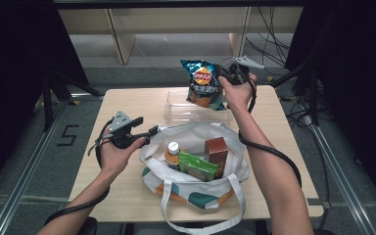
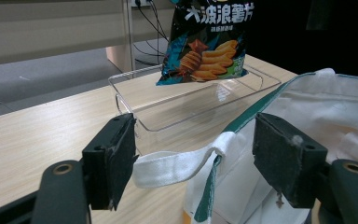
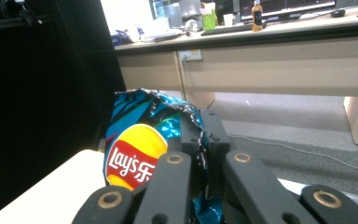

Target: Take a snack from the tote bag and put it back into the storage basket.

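A blue Lay's chips bag (image 1: 203, 83) hangs upright above a clear plastic tray (image 1: 176, 116) at the table's far side. My right gripper (image 1: 224, 77) is shut on the bag's right edge; in the right gripper view its jaws (image 3: 205, 135) pinch the crinkled foil of the chips bag (image 3: 135, 154). My left gripper (image 1: 153, 130) is at the left rim of a white tote bag (image 1: 196, 193). In the left gripper view it (image 2: 193, 161) stands open, with the white bag strap (image 2: 172, 167) lying loosely between the pads. The chips bag (image 2: 205, 42) hangs over the tray (image 2: 140, 105).
The tote bag holds a bottle with a white cap (image 1: 173, 151), a green packet (image 1: 196, 166) and a brown box (image 1: 217, 151). The light wooden table (image 1: 127, 103) is bare to the left of the tray. Dark frames and cables stand around the table.
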A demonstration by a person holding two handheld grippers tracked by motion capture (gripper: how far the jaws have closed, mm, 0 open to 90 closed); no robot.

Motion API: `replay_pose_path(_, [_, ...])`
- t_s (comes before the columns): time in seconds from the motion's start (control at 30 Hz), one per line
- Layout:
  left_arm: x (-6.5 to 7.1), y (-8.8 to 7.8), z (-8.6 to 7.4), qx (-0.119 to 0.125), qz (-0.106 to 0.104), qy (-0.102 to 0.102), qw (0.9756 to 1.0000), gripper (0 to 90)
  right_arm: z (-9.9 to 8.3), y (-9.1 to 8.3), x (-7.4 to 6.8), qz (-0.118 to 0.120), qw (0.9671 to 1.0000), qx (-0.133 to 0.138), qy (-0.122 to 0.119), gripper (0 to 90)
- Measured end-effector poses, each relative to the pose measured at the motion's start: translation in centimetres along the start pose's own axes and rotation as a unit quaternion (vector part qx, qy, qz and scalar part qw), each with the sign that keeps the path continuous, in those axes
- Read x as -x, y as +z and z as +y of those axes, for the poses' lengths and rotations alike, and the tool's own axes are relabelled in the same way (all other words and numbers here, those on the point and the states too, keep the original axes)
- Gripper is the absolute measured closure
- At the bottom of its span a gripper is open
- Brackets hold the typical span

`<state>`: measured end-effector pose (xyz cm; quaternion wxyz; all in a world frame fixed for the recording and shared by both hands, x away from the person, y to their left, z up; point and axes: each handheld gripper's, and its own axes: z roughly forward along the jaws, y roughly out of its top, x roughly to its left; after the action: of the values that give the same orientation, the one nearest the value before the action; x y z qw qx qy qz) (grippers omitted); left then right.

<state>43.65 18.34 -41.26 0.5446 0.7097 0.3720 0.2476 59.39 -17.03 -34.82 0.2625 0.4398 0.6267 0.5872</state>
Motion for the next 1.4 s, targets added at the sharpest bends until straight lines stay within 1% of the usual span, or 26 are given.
replay_pose_path(0.03, [0.0, 0.0, 0.0, 0.0, 0.0, 0.001, 1.0, 29.6, -0.1, 0.0, 0.1, -0.001, 1.0, -0.002, -0.005, 90.0])
replay_pose_path(0.07, [0.0, 0.0, 0.0, 0.0, 0.0, 0.001, 1.0, 29.6, -0.2, 0.0, 0.2, -0.002, 1.0, -0.003, -0.004, 90.0])
replay_pose_path(0.1, [0.0, 0.0, 0.0, 0.0, 0.0, 0.001, 1.0, 29.6, -0.3, 0.0, 0.2, -0.005, 1.0, -0.006, -0.001, 90.0])
replay_pose_path(0.13, [0.1, 0.0, 0.0, -0.001, 0.0, 0.001, 1.0, 29.6, -0.4, 0.0, 0.2, -0.005, 0.9999, -0.006, 0.008, 90.0])
replay_pose_path(0.2, [0.0, 0.0, 0.0, -0.001, 0.0, 0.001, 1.0, 29.6, -0.5, 0.1, 0.4, -0.006, 1.0, -0.007, 0.004, 90.0])
replay_pose_path(0.33, [0.0, 0.0, 0.0, -0.001, 0.001, 0.001, 1.0, 29.4, -0.8, 0.3, 0.5, -0.01, 0.9999, -0.007, 0.012, 90.0])
replay_pose_path(0.37, [0.0, 0.0, -0.1, -0.001, 0.0, 0.001, 1.0, 29.3, -0.8, 0.3, 0.7, -0.009, 0.9999, -0.007, 0.003, 90.0])
replay_pose_path(0.4, [0.0, 0.0, -0.1, -0.001, 0.0, 0.001, 1.0, 29.3, -0.9, 0.3, 0.5, -0.011, 0.9998, -0.01, 0.015, 90.0])
replay_pose_path(0.43, [0.0, 0.0, -0.1, -0.001, 0.0, 0.001, 1.0, 29.3, -0.9, 0.3, 0.5, -0.013, 0.9996, -0.012, 0.02, 90.0])
replay_pose_path(0.5, [0.0, 0.0, -0.1, -0.001, 0.0, 0.0, 1.0, 29.3, -1.0, 0.5, 0.7, -0.012, 0.9998, -0.009, 0.012, 90.0])
replay_pose_path(0.53, [0.0, 0.0, 0.0, -0.001, 0.0, 0.0, 1.0, 29.3, -1.1, 0.4, 0.6, -0.014, 0.9997, -0.012, 0.017, 90.0])
replay_pose_path(0.6, [0.0, 0.0, 0.0, 0.0, 0.001, 0.0, 1.0, 29.3, -1.1, 0.5, 0.6, -0.015, 0.9996, -0.015, 0.019, 90.0])
replay_pose_path(0.63, [0.0, 0.0, 0.0, 0.0, 0.001, -0.001, 1.0, 29.4, -1.2, 0.6, 0.7, -0.016, 0.9997, -0.009, 0.018, 90.0])
replay_pose_path(0.7, [0.0, 0.0, -0.1, 0.0, 0.0, 0.001, 1.0, 29.3, -1.3, 0.6, 0.8, -0.019, 0.9997, -0.012, 0.014, 90.0])
replay_pose_path(0.73, [0.0, 0.0, -0.1, 0.0, 0.0, 0.001, 1.0, 29.3, -1.3, 0.6, 0.9, -0.017, 0.9997, -0.015, 0.006, 90.0])
replay_pose_path(0.83, [0.1, 0.0, -0.1, -0.001, 0.0, 0.001, 1.0, 29.3, -1.4, 0.6, 0.9, -0.019, 0.9995, -0.018, 0.02, 90.0])
replay_pose_path(0.87, [0.1, 0.0, -0.1, -0.001, 0.0, 0.001, 1.0, 29.3, -1.5, 0.7, 1.1, -0.017, 0.9997, -0.013, 0.01, 89.9])
replay_pose_path(0.9, [0.0, 0.0, -0.1, -0.001, 0.0, 0.001, 1.0, 29.3, -1.6, 0.7, 1.0, -0.022, 0.9994, -0.015, 0.02, 90.0])
replay_pose_path(1.07, [0.0, 0.0, -0.1, 0.0, 0.0, 0.001, 1.0, 29.3, -1.9, 0.8, 1.3, -0.02, 0.9996, -0.016, 0.012, 89.9])
replay_pose_path(1.1, [0.0, 0.0, -0.1, 0.0, 0.0, 0.002, 1.0, 29.3, -1.8, 0.8, 1.1, -0.02, 0.9993, -0.022, 0.024, 89.9])
replay_pose_path(1.2, [0.1, 0.0, -0.1, 0.0, 0.0, 0.001, 1.0, 29.3, -2.0, 0.9, 1.1, -0.021, 0.9995, -0.017, 0.015, 89.9])
replay_pose_path(1.37, [0.1, 0.0, -0.1, 0.0, 0.001, 0.001, 1.0, 29.2, -2.0, 0.9, 1.1, -0.021, 0.9992, -0.024, 0.024, 89.9])
replay_pose_path(1.4, [0.1, 0.0, -0.1, -0.001, 0.001, 0.001, 1.0, 29.2, -2.1, 1.0, 1.3, -0.021, 0.9995, -0.019, 0.016, 89.9])
